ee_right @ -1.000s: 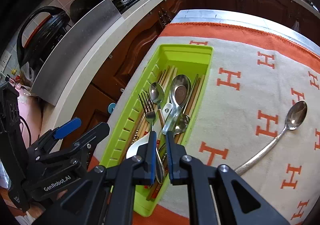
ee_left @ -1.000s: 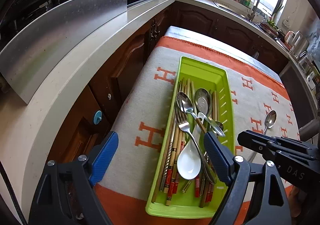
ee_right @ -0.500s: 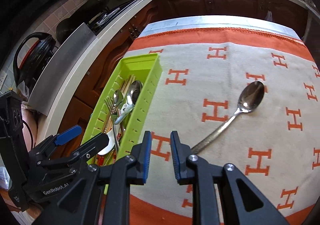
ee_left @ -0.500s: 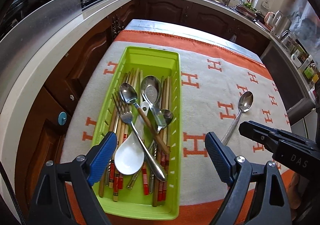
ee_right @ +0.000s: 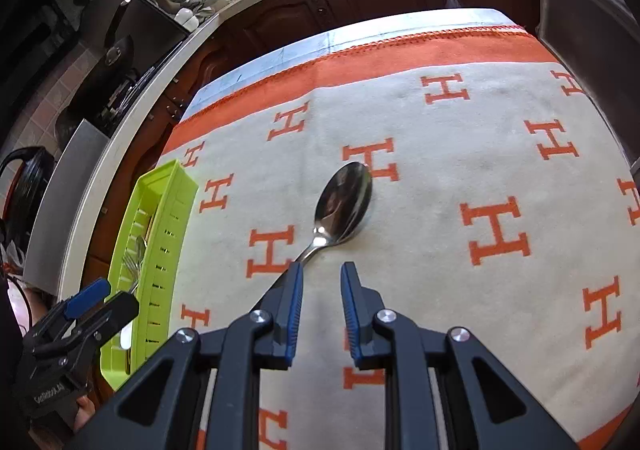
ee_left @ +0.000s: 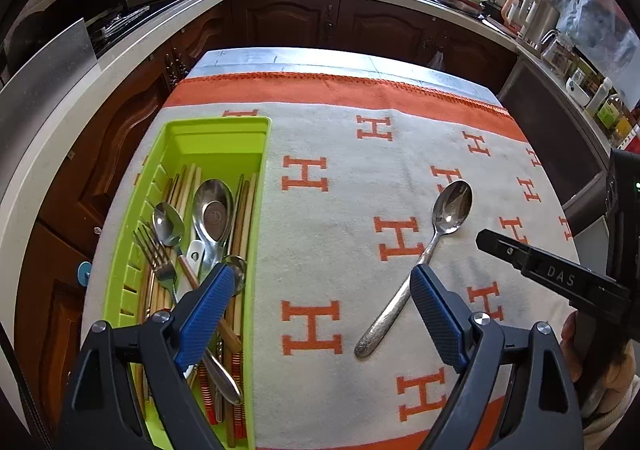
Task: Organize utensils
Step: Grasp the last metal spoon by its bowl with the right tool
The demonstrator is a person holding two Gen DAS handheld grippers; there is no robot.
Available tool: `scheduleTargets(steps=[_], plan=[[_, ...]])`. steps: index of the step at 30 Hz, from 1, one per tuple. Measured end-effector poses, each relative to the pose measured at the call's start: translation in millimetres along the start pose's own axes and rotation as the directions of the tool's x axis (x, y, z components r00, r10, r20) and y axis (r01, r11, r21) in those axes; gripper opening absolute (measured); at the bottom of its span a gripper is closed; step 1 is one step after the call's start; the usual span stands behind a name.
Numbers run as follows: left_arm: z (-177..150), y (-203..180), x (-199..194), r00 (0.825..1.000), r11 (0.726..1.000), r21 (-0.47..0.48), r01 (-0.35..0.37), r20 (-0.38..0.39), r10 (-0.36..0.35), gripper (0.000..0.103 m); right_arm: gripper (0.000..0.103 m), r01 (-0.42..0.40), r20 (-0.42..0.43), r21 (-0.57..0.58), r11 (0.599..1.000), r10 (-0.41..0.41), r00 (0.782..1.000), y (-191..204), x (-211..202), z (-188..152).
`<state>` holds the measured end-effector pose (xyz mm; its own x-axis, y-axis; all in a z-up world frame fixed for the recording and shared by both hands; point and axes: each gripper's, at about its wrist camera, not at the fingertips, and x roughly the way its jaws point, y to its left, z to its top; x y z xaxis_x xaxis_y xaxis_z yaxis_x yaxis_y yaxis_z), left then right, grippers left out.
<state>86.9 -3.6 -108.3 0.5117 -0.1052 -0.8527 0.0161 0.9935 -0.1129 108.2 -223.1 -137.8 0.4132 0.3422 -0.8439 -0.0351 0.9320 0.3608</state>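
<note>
Right gripper point(ee_right: 320, 282) over the spoon point(ee_right: 344, 205), jaws narrowly parted, just opened, empty. Left gripper point(ee_left: 320, 314) wide, empty. Advise gripping the handle, then carrying toward the tray point(ee_left: 262, 185) at nine o'clock.

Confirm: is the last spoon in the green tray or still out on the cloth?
Out. The spoon lies alone on the H-patterned cloth, bowl up, clear of the green tray.
</note>
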Motion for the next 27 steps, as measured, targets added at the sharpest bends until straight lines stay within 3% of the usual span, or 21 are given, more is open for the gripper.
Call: scheduleTargets(steps=[12, 27], plan=[[10.1, -10.1, 30.1, 0.999, 1.000, -0.006, -0.015, -0.042, 0.015, 0.088, 0.019, -0.035, 0.059, 0.058, 0.998, 0.032, 0.998, -40.8, 33.9, 18.8], [11.7, -0.8, 50.5, 0.997, 0.998, -0.052, -0.017, -0.082, 0.013, 0.088, 0.020, -0.137, 0.101, -0.137, 0.981, 0.151, 0.983, -11.7, 53.3, 17.7]])
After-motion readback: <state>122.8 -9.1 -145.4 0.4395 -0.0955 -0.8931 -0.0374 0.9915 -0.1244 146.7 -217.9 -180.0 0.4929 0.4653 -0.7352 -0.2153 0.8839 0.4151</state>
